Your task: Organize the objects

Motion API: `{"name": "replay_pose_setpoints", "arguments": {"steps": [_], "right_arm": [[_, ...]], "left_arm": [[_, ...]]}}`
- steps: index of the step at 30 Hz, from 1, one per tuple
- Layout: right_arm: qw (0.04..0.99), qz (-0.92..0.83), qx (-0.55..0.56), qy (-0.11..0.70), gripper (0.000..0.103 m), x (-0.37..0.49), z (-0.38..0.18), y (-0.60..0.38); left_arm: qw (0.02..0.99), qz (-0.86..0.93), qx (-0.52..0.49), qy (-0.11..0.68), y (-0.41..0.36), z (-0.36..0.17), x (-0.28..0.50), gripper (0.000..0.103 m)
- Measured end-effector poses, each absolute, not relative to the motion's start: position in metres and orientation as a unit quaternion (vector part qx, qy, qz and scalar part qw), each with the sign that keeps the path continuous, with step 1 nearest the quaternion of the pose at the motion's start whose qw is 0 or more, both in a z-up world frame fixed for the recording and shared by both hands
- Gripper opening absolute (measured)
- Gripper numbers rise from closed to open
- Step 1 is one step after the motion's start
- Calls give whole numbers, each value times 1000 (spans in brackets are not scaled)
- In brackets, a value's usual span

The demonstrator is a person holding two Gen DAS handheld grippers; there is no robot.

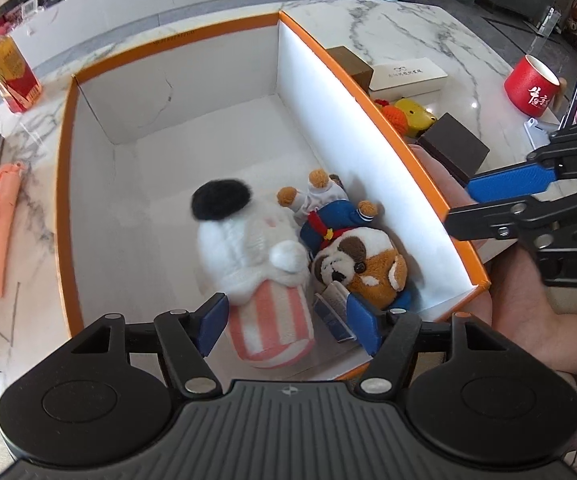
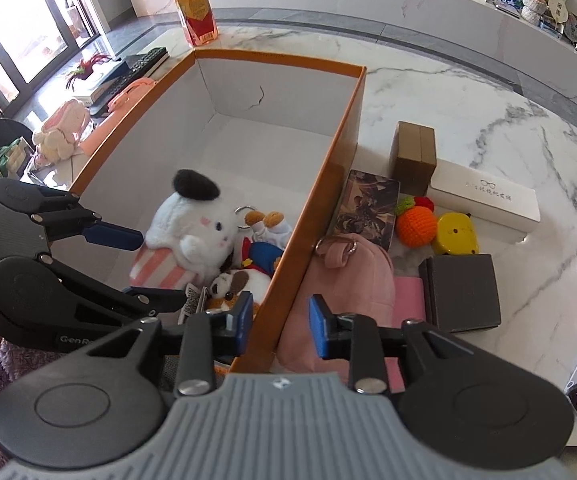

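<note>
Left gripper [image 1: 288, 320] released, jaws wide, white plush [image 1: 248, 248] with black ear, pink-striped base between them untouched, brown dog plush [image 1: 364, 268] just right, in orange box [image 1: 64, 200]

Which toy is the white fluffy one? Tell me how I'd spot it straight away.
Find the big orange-rimmed box on the marble table. Inside, at the near end, three soft toys lie together. Yours is the white plush beside the brown-and-white dog plush: the only one with a black fuzzy ear and a pink-and-white striped bottom.
</note>
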State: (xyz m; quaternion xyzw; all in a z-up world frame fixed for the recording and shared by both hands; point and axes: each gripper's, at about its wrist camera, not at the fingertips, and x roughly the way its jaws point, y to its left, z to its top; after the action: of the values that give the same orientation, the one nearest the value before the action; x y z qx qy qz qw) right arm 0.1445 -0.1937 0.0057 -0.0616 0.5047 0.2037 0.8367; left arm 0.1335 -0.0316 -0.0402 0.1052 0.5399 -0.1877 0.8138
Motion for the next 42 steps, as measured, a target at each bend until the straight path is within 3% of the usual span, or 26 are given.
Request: {"name": "replay_pose_setpoints", "arguments": {"steps": [17, 25, 28, 29, 32, 36, 40, 42], "right_arm": [[850, 189, -23, 491, 34, 128, 12, -222], [843, 210, -15, 494, 35, 136, 3, -204], [839, 209, -11, 502, 35, 142, -4, -202], [838, 209, -8, 504, 35, 144, -6, -201], [833, 214, 3, 510, 35, 149, -13, -201], [821, 233, 29, 521, 17, 155, -21, -201], [822, 235, 25, 519, 18, 155, -21, -199], [823, 235, 22, 517, 18, 155, -22, -199]], "left_arm": [[812, -119, 143, 552, -25, -53, 148, 74], [788, -103, 175, 581, -28, -69, 155, 78], [787, -96, 196, 577, -32, -71, 157, 69], [789, -101, 189, 576, -32, -71, 158, 63], [795, -106, 165, 575, -31, -69, 161, 61], [801, -112, 112, 577, -32, -68, 167, 61], [794, -132, 11, 593, -30, -69, 172, 61], [798, -125, 23, 589, -35, -70, 169, 61]]}}
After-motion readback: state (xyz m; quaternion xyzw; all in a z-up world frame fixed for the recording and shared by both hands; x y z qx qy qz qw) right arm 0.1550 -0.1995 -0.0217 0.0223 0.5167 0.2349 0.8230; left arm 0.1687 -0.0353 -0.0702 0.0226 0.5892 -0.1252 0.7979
